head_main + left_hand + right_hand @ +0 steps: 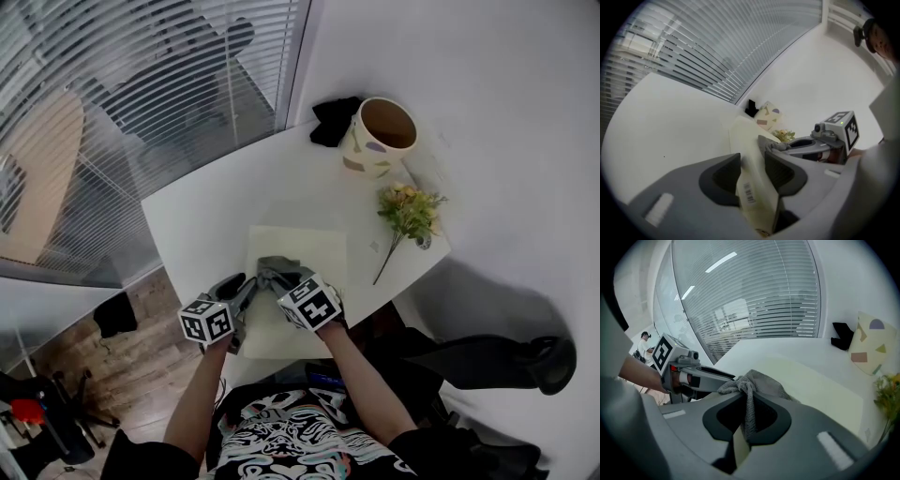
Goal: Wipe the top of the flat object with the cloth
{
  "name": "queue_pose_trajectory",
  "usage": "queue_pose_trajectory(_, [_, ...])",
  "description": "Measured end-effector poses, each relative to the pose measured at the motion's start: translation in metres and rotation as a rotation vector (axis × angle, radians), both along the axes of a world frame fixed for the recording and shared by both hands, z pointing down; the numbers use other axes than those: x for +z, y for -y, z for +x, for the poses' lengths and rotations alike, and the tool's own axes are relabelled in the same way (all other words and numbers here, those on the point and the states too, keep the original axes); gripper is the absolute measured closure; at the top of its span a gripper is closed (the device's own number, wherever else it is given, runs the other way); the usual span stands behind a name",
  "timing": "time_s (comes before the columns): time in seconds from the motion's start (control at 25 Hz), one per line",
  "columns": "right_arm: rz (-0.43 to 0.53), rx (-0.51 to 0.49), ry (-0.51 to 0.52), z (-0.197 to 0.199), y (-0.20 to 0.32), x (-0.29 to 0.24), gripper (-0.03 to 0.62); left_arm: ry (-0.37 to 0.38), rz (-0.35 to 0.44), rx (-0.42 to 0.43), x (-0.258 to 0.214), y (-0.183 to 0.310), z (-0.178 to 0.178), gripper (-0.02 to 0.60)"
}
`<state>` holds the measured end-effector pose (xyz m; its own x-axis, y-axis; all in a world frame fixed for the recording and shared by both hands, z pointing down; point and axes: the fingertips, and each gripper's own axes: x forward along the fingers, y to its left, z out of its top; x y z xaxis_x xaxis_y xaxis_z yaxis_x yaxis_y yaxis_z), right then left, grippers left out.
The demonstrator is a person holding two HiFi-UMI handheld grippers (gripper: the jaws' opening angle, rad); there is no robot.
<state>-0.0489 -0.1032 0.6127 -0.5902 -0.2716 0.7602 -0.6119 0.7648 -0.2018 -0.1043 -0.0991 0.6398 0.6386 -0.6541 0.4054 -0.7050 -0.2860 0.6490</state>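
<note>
**Desk:** Which step are you on?

**Me:** I'd call it the opening of the wipe. Closest to me, my left gripper (752, 164) has its jaws pinched on the near edge of the flat object (314, 246), right by a barcode sticker (748, 192), so that side is anchored. My right gripper (749, 401) is squeezed almost together on a fold of the cloth (757, 380). The rest of the cloth is bunched just ahead of the jaws, resting on the near part of the sheet.

**Desk:** And the next move?

**Me:** My guess is a push of the cloth away from me across the top, with light downward pressure while the left side holds firm. Most of the surface beyond the cloth looks uncovered, so I judge little is done.

**Desk:** What are you working with?

**Me:** The flat object is a pale yellow rectangle, matte and smooth. It bows a little where I grip it, so I take it for thin and flexible and liable to buckle if I drag hard. The cloth is grey, coarse-knit and floppy. Both sit on a white table (206, 211) with a hard, plain top.

**Desk:** Anything in the way farther out?

**Me:** A sprig of flowers (410, 211) lies to the right of the sheet. Past it stand a cream pot (380, 141) with coloured patches and a crumpled black item (333, 120) in the corner, with slatted blinds (141, 75) behind.
</note>
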Motion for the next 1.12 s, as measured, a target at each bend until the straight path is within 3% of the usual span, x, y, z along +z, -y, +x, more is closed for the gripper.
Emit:
queue_pose_trajectory(0.32, [0.053,0.094,0.006,0.009,0.013,-0.007,0.579,-0.001,0.004,-0.001,-0.001,-0.001,0.001,0.376])
queue_pose_trajectory(0.6, [0.070,0.026,-0.020,-0.007,0.010,-0.002,0.579,-0.005,0.005,-0.004,0.000,0.000,0.002,0.376])
queue_pose_trajectory(1.12, [0.082,0.017,-0.023,-0.010,0.022,-0.003,0.579,-0.018,0.002,-0.011,-0.001,-0.001,0.001,0.376])
